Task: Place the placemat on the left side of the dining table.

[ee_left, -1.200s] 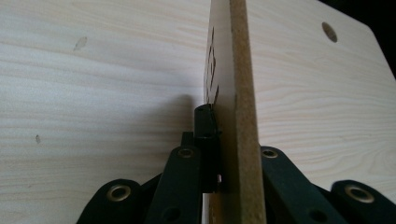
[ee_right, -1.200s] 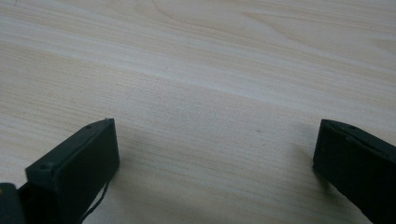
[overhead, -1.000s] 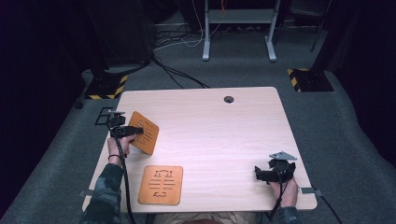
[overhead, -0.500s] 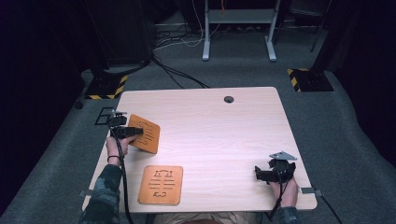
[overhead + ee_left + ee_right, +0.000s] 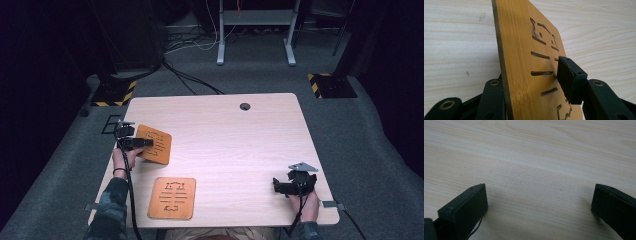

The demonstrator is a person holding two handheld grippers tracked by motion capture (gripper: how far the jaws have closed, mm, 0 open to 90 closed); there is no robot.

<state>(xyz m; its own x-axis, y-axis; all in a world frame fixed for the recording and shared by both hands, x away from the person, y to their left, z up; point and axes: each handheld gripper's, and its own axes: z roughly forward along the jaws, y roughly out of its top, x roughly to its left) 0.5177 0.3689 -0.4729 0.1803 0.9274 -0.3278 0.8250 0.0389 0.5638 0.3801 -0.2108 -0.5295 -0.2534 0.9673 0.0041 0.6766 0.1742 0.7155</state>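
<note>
The left claw (image 5: 145, 143) is clamped on a thin orange-brown wooden board with cut-out slots (image 5: 155, 144), which stands tilted between its jaws above the pale wooden worktop (image 5: 240, 145). The right claw (image 5: 278, 186) gapes wide, holding nothing, low over the worktop.

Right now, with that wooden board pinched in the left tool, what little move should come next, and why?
Probably carry the held board toward the second board lying flat near the front edge and lower it there. The left gripper is shut on its edge, holding it tilted above the table, while the right gripper rests open.
</note>
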